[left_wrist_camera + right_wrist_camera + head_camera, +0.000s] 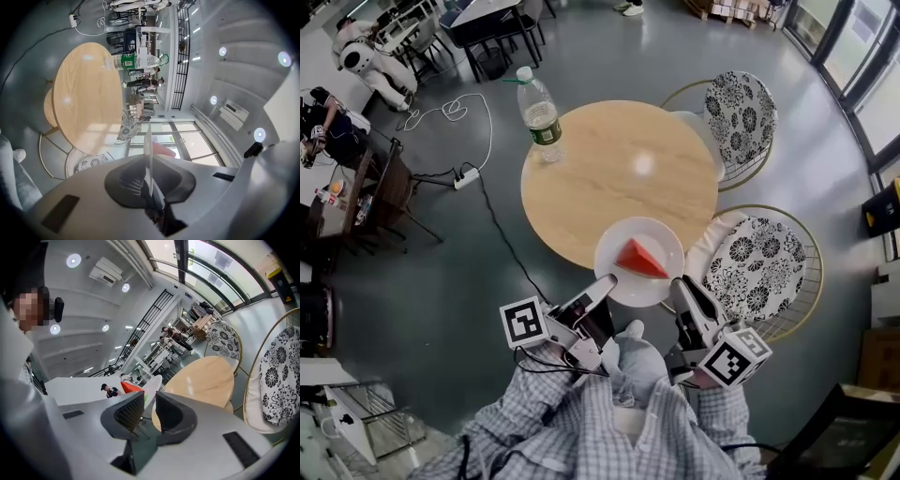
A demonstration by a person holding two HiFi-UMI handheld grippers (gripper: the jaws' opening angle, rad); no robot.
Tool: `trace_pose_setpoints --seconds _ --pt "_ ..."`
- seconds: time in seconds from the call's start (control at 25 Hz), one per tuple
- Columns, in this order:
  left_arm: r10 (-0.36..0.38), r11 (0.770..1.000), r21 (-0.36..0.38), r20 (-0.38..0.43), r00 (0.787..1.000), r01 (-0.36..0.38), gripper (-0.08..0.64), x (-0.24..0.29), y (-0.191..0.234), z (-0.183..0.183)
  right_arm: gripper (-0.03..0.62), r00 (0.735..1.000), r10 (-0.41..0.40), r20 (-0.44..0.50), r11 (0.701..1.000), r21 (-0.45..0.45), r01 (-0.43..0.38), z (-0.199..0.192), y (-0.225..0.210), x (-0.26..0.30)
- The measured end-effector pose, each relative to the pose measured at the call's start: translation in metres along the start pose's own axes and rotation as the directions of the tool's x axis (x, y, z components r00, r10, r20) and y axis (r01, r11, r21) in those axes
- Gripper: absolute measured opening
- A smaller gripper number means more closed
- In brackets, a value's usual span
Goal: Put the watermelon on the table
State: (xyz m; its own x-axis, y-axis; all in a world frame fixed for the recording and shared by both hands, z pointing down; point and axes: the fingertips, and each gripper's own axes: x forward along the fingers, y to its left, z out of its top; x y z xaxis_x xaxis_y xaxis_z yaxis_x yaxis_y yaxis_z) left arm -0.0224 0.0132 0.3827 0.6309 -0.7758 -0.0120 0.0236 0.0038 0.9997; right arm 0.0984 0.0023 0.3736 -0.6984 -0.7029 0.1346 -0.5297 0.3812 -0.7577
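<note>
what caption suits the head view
The left gripper and right gripper hold a white plate bearing a watermelon slice at the round table

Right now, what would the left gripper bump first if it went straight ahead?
The left gripper is shut on the plate, watermelon just ahead; both would ride along. Beyond them, probably the farther patterned chair, though depth is unclear.
</note>
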Motion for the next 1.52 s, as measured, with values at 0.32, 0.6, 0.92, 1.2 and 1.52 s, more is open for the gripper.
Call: trace_pose_setpoints --seconds 0.32,0.6,0.92,1.2,1.52 --pt "0.042 0.999 0.0 -0.062 0.997 -0.043 0.032 0.03 0.018 0.003 0.083 0.998 -0.057 0.023 0.998 0.031 0.056 0.006 -0.032 0.003" --pt "0.072 0.997 -0.008 -0.143 0.987 -0.074 0.032 0.063 0.039 0.011 0.083 0.99 -0.138 0.039 0.99 0.044 0.137 0.012 -0.064 0.011" --pt "0.104 0.994 -0.011 -0.201 0.974 -0.108 0.032 0.093 0.072 0.021 0.083 0.978 -0.205 0.03 0.977 0.069 0.203 0.009 -0.105 0.024" --pt "0.146 0.988 -0.017 -0.228 0.963 -0.154 0.032 0.118 0.105 0.031 0.083 0.965 -0.263 -0.006 0.961 0.084 0.263 0.005 -0.141 0.038" --pt "0.194 0.978 -0.023 -0.252 0.948 -0.206 0.032 0.138 0.14 0.039 0.082 0.949 -0.313 -0.034 0.944 0.104 0.314 -0.004 -0.178 0.051"
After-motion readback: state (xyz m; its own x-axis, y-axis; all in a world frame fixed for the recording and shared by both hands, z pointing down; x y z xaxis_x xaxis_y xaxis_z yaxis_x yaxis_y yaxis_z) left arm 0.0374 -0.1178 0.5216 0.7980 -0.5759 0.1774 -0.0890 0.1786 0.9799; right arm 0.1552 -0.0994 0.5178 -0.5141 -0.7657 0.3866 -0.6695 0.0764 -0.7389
